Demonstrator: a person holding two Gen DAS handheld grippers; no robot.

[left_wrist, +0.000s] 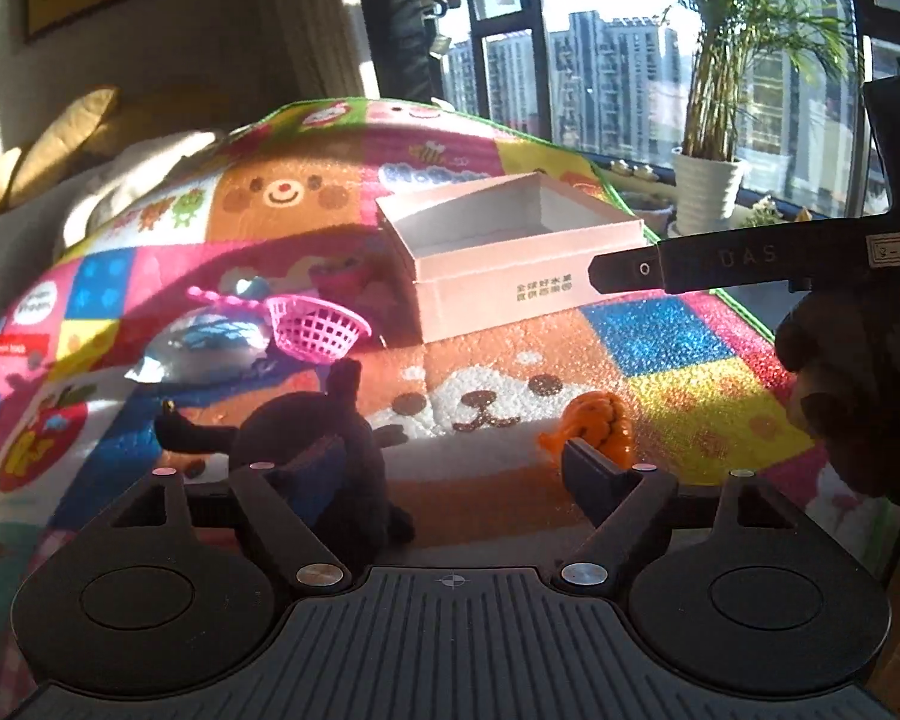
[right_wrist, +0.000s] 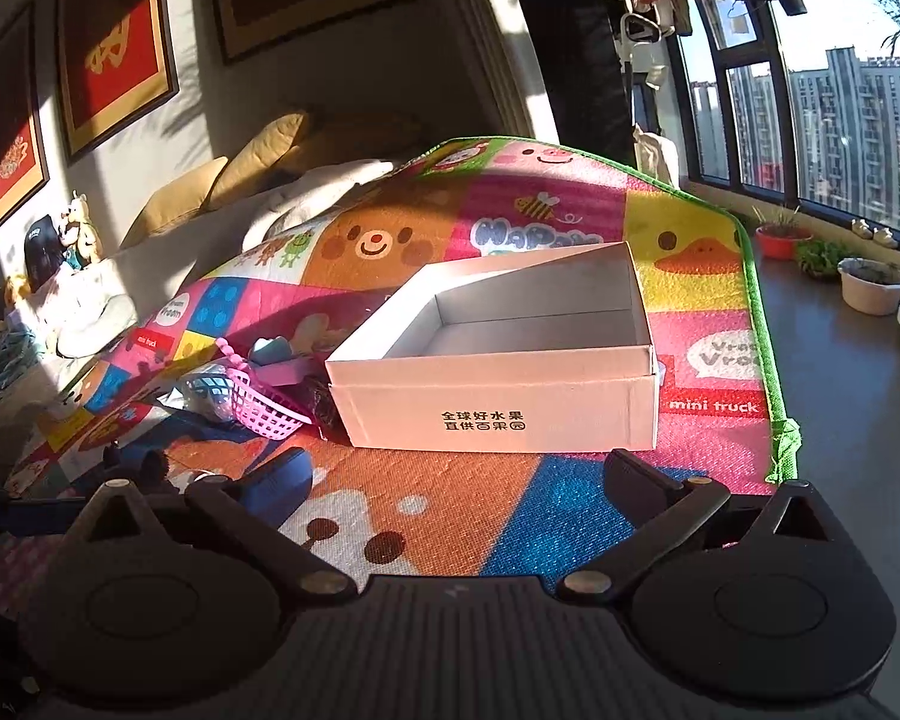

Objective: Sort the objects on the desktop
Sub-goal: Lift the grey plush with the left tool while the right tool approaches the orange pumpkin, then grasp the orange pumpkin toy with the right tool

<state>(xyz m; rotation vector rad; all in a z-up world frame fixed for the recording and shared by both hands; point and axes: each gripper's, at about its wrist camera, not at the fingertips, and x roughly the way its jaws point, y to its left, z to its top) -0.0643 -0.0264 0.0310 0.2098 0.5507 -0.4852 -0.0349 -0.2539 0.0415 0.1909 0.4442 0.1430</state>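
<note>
Fingers of the left gripper (left_wrist: 456,462) are spreading wide, ungrasping, above the mat (left_wrist: 678,342), flanked by a dark plush toy (left_wrist: 330,438) and an orange toy (left_wrist: 600,420); closing now could snag the plush. Right gripper (right_wrist: 456,474) is hovering released before the empty pink box (right_wrist: 498,396) mid-mat.

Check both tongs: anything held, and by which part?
Nothing held. Left tongs are open above the mat, between the black plush toy and orange toy. Right tongs are open, empty.

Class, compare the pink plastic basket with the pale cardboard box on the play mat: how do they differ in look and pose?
The pink basket is latticed with holes; the cardboard box has solid walls. The basket lies tipped on its side; the box sits flat, open upward. The basket is much smaller. Both rest on the play mat.
</note>
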